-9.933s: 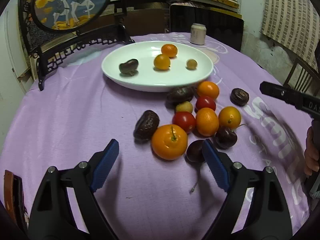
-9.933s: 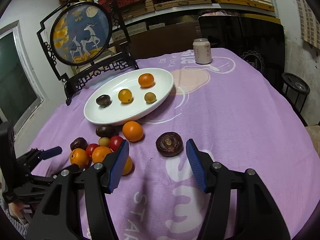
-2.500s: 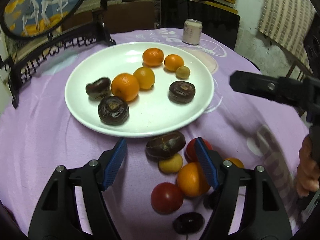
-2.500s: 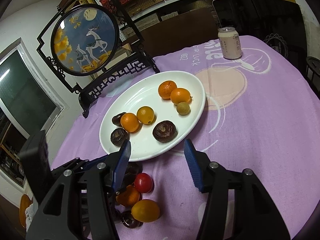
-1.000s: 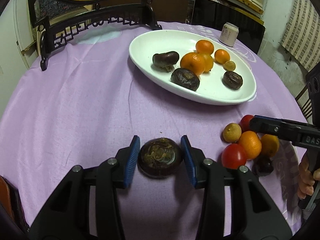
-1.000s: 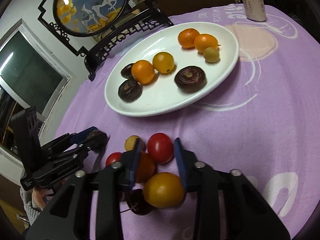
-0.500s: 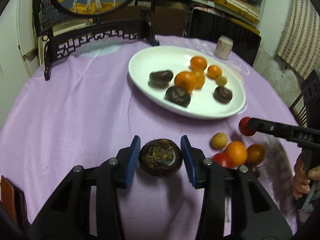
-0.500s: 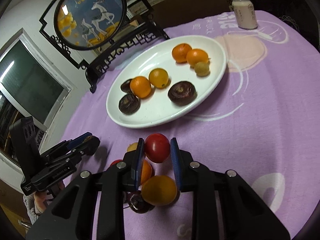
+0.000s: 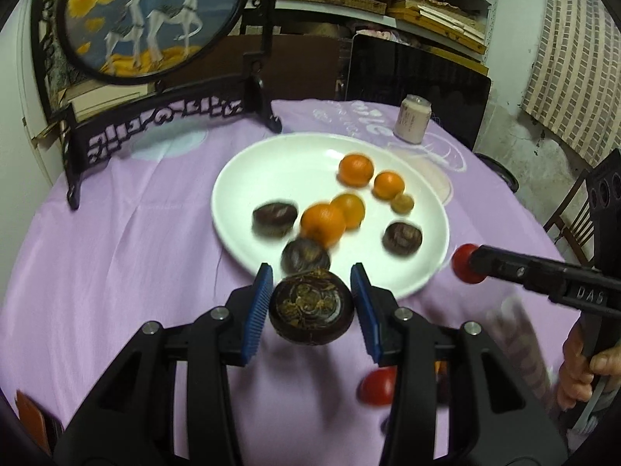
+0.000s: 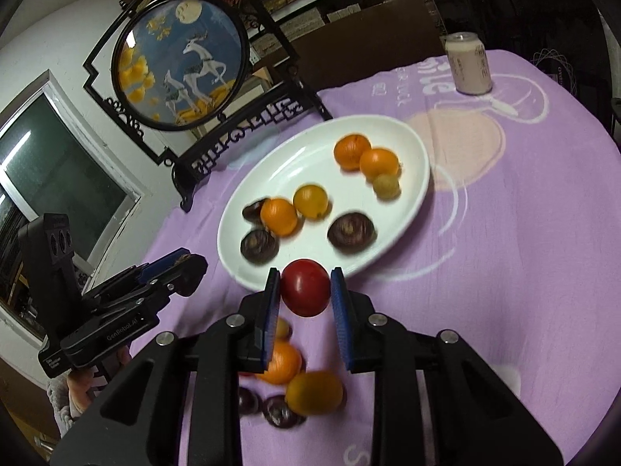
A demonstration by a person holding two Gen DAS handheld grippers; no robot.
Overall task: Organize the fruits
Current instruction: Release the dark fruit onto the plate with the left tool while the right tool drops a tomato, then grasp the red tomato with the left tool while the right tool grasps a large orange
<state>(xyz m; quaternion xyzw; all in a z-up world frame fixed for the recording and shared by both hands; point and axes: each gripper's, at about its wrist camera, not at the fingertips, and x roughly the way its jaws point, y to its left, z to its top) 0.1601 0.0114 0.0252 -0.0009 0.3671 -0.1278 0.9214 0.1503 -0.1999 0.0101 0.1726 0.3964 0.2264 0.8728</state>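
Note:
My left gripper (image 9: pixel 311 305) is shut on a dark brown round fruit (image 9: pixel 311 315), held above the cloth just short of the white plate (image 9: pixel 248 178). My right gripper (image 10: pixel 304 289) is shut on a red tomato (image 10: pixel 305 287), also lifted near the plate's (image 10: pixel 415 194) front rim. In the left wrist view the right gripper's tip and its tomato (image 9: pixel 465 264) show at the right. The plate holds several oranges (image 9: pixel 323 223) and dark fruits (image 9: pixel 401 236). Loose fruits stay on the cloth: an orange (image 10: pixel 285 363), a yellow-orange one (image 10: pixel 315 393), dark ones (image 10: pixel 279 411) and a red tomato (image 9: pixel 378 386).
A purple cloth (image 10: pixel 524 272) covers the round table. A black carved stand with a round deer picture (image 9: pixel 151 19) stands behind the plate. A drink can (image 10: pixel 467 64) is at the far edge. A person's hand (image 9: pixel 586 369) grips the right tool. Dark chair (image 9: pixel 415 73) beyond.
Both grippers have risen with their fruits and come closer to the plate. The dark fruit and the red tomato left the cloth; the loose pile now lies below and behind the fingers.

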